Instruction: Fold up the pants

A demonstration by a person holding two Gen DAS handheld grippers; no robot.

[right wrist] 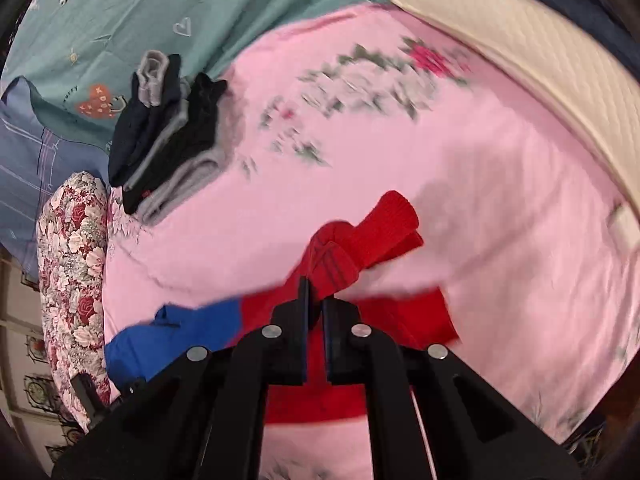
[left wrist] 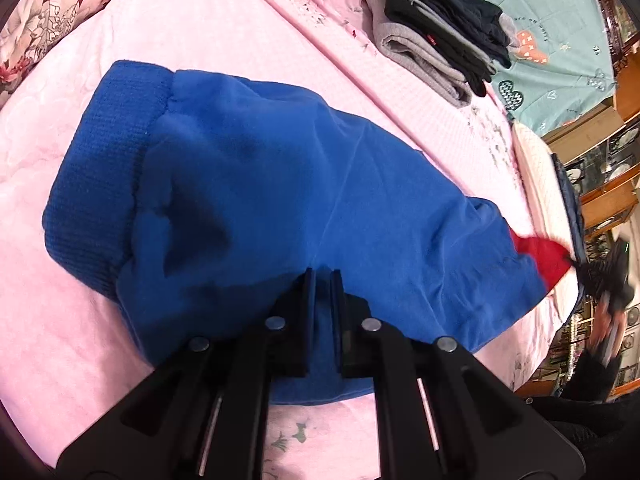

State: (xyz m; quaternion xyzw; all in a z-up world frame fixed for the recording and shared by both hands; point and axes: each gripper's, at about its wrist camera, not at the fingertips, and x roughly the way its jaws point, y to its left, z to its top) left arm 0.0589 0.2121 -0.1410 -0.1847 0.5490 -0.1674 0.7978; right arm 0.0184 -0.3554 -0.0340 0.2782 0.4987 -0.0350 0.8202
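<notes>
Blue pants (left wrist: 280, 200) with a ribbed blue waistband (left wrist: 100, 176) and red lower legs lie on a pink bed cover (left wrist: 200, 20). My left gripper (left wrist: 323, 276) is shut on the blue cloth at its near edge. In the right wrist view my right gripper (right wrist: 315, 290) is shut on the red part of the pants (right wrist: 360, 240), just behind the red ribbed cuffs (right wrist: 394, 216). The blue part (right wrist: 180, 332) trails off to the left there. The right gripper (left wrist: 600, 276) shows blurred at the right of the left wrist view, by the red end (left wrist: 540, 256).
A stack of folded grey, black and navy clothes (left wrist: 436, 36) lies on the bed's far side and also shows in the right wrist view (right wrist: 172, 136). A teal sheet (left wrist: 540, 12), a floral quilt (right wrist: 72, 272) and a white padded mattress edge (right wrist: 540, 60) border the pink cover.
</notes>
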